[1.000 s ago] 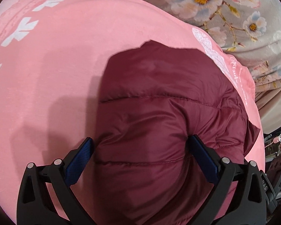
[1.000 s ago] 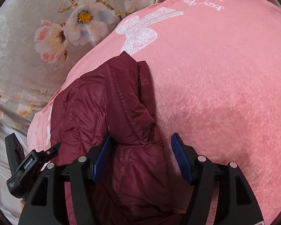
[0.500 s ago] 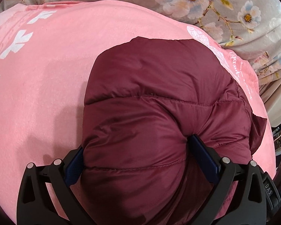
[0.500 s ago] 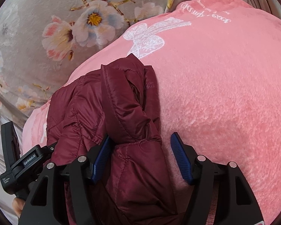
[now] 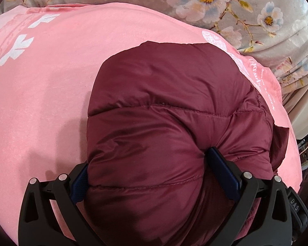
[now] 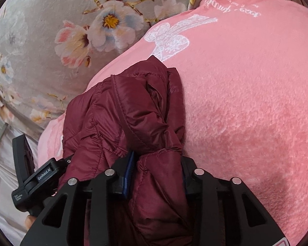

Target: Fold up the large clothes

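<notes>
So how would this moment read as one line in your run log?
step: gathering jacket | left gripper: shut on maroon puffer jacket | right gripper: just closed on jacket bunch | surface: pink blanket

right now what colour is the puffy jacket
Dark maroon, quilted jacket; clearest in the left wrist view.

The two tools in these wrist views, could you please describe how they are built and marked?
Each is a black plastic frame of angular struts with silver rivet heads and dark blue ribbed pads. The left tool shows the same build as the right tool. A black side block carries white lettering.
</notes>
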Demonstrator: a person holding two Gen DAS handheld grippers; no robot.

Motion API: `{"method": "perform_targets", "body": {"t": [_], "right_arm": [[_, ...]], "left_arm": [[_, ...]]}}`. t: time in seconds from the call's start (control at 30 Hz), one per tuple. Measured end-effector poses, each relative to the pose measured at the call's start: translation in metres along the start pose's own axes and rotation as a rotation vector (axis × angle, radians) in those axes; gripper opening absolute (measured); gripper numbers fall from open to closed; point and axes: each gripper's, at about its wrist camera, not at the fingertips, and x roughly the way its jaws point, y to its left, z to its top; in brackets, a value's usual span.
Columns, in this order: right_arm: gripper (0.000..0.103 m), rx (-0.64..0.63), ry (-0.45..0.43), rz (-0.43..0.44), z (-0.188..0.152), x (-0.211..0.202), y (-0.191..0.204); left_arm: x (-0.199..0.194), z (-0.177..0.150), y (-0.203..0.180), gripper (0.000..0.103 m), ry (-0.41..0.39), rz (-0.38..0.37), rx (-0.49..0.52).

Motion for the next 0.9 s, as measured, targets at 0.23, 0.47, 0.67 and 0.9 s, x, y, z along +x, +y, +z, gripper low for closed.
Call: {"method": "perform_targets", "body": {"t": [0.23,0.47,0.67,0.9], "right_arm": [[0.013,-0.032,-0.059,-0.044,-0.009,-0.039,0.034],[0.013,-0.17,-0.169,0.037,-0.025,-0.114,0.117],[0.013,-0.268,-0.242,0.144,-0.033,-0.135,0.189],[0.013,-0.289,-0.184,0.17,-0.045,-0.074,0.234]], "left_arm": [[-0.04,0.007,0.004,0.044,0.023,-0.129,0.018],[-0.149,0.012,0.005,0.035,-0.112,-0.241,0.164],[-0.241,0.021,0.036,0.035,-0.278,-0.22,0.259],[-0.249,0.035,0.096,0.035,-0.348,-0.11,0.264]]}}
